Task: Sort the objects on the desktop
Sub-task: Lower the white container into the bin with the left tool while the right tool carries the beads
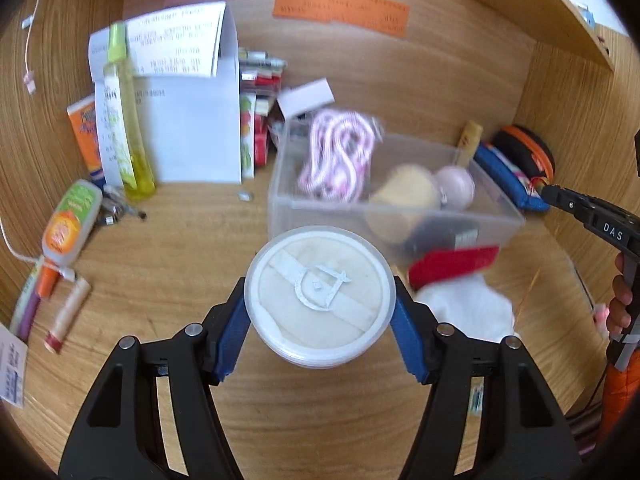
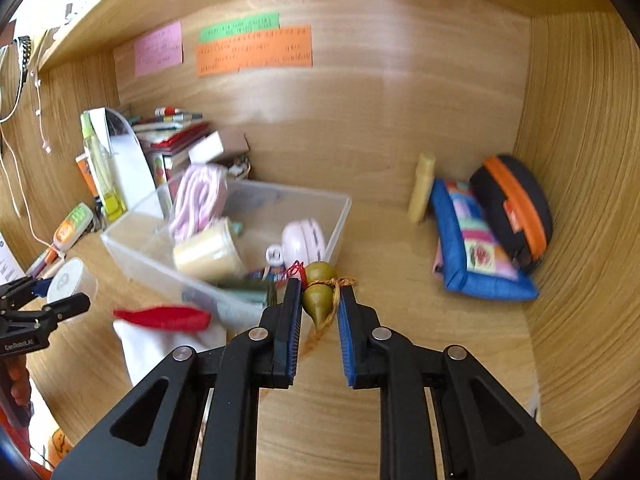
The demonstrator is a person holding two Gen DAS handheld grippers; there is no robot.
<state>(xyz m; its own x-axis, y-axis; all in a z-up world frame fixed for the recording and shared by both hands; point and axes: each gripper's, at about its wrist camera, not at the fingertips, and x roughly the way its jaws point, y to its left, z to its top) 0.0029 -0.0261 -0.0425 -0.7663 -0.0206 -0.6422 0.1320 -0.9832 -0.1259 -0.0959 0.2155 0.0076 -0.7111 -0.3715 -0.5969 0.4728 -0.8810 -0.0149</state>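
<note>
Above the tabletop (image 1: 160, 248), the left tool (image 1: 320, 312) clamped a round powder-puff container (image 1: 319, 300) and the right tool (image 2: 319, 300) pinched a small gourd charm (image 2: 319, 288); both loads looked best lowered level over the clear plastic bin (image 1: 280, 200) before release.

- You're at a home study desk: a wooden alcove (image 2: 360, 128) rises ahead of your jaws.
- Sticky notes (image 2: 256, 50) hang above; toiletries (image 1: 128, 120) and receipts (image 1: 176, 40) crowd left.
</note>
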